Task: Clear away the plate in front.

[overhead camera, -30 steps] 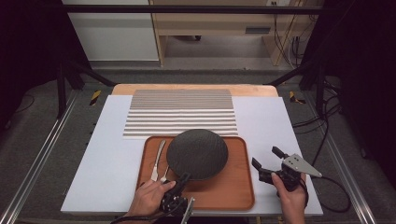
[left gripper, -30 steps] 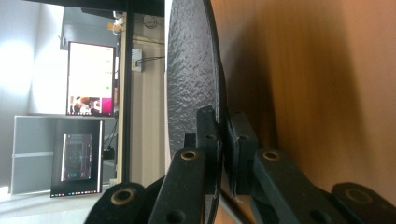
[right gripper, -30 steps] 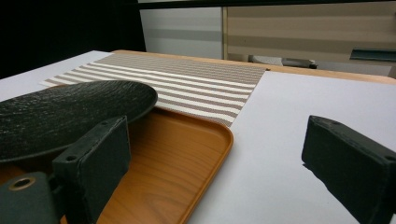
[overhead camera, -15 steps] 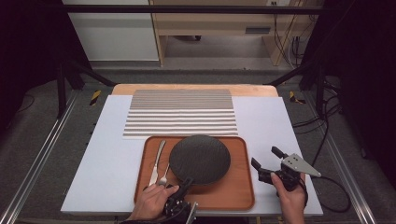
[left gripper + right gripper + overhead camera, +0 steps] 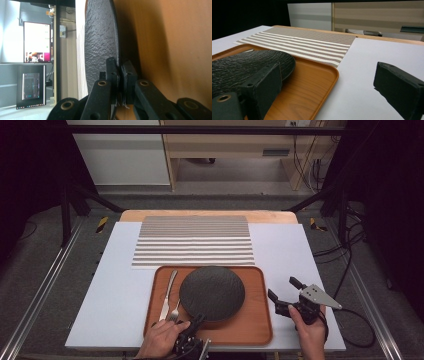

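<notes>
A round black textured plate (image 5: 212,292) lies on the brown wooden tray (image 5: 250,327) near the table's front. My left gripper (image 5: 196,320) is shut on the plate's near rim; in the left gripper view the two pads (image 5: 111,72) pinch the plate (image 5: 98,45) edge, with the tray (image 5: 170,45) behind it. A knife (image 5: 169,292) and a fork (image 5: 173,312) rest on the tray's left side. My right gripper (image 5: 284,295) is open just right of the tray, nothing between its fingers (image 5: 265,82). The plate (image 5: 242,66) and tray (image 5: 312,87) lie to its left.
A striped placemat (image 5: 195,241) lies beyond the tray on the white board (image 5: 110,295). A wooden table edge (image 5: 210,213) runs behind it. Cables trail on the floor at right (image 5: 350,250).
The plate has slid toward the near edge of the tray with my left gripper, which drew back toward the person. The right gripper stayed put and open.
</notes>
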`<state>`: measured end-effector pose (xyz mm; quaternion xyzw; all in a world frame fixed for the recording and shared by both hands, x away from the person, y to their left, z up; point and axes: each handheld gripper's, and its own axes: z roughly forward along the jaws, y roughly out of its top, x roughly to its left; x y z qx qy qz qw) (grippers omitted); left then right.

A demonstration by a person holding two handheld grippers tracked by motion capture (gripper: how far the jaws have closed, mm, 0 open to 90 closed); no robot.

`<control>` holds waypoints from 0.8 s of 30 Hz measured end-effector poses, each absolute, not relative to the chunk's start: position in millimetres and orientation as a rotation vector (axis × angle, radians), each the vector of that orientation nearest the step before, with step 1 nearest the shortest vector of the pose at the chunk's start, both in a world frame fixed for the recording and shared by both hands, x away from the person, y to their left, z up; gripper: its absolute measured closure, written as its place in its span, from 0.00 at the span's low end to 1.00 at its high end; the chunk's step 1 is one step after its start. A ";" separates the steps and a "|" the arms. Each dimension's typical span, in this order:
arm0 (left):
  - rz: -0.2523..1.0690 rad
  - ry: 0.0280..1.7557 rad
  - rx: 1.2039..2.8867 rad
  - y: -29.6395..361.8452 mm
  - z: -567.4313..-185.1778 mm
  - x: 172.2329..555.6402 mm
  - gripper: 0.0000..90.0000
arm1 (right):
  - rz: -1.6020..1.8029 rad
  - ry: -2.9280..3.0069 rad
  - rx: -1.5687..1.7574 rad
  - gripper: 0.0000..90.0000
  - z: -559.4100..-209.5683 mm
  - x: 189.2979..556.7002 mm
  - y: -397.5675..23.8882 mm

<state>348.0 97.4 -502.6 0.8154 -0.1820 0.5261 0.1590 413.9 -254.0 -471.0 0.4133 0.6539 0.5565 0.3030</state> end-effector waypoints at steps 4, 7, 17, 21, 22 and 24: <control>1.500 -0.533 2.338 98.3 -504.2 347.5 0.97 | 1.472 1.734 1.094 0.09 -471.2 414.0 -254.0; 1.498 -0.533 2.344 98.6 -503.5 347.6 0.97 | 1.472 1.734 1.093 0.09 -470.6 413.6 -253.6; 1.489 -0.544 2.354 101.8 -503.2 348.6 0.96 | 1.472 1.731 1.095 0.09 -470.5 413.7 -254.4; 1.480 -0.539 2.354 102.7 -505.0 348.7 0.96 | 1.471 1.731 1.097 0.09 -470.2 413.5 -254.1; 1.476 -0.542 2.359 102.9 -505.5 348.8 0.96 | 1.472 1.730 1.096 0.09 -470.2 413.6 -254.2; 1.472 -0.547 2.367 102.9 -506.3 348.8 0.95 | 1.470 1.730 1.096 0.09 -470.2 413.7 -254.4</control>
